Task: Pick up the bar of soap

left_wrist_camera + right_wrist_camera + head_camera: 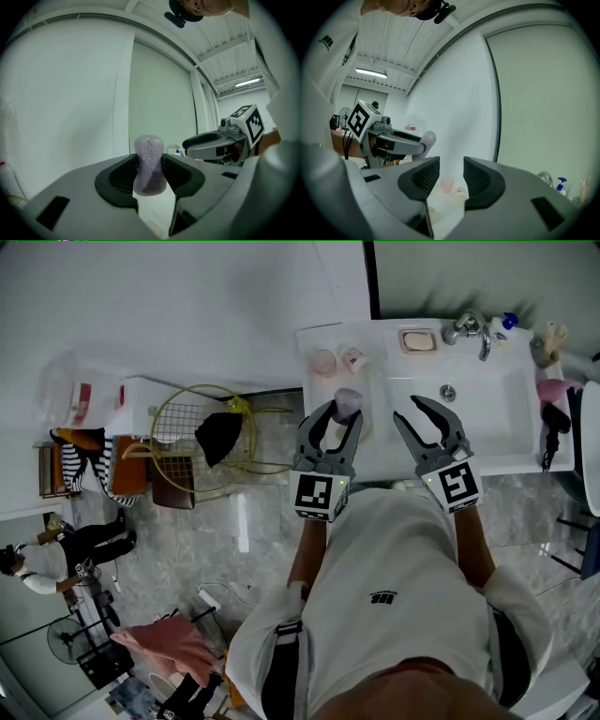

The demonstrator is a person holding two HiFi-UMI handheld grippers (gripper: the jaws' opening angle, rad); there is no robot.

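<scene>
Left gripper [343, 411] grips the purple bar of soap [149, 157] upright, left of the sink [506, 463]. Advice: squeeze evenly, since soap may slip. Right gripper [451, 174] is partly open and empty.

Pinched between the grey left gripper's [150, 163] jaws, the bar of soap [149, 176] is pale lilac. The pads [424, 178] are ribbed black and each cube [317, 495] shows black-and-white squares. Beyond the grey right gripper's [451, 165] parted jaws stands a translucent pink cup [447, 184] on the white counter [319, 336].
</scene>
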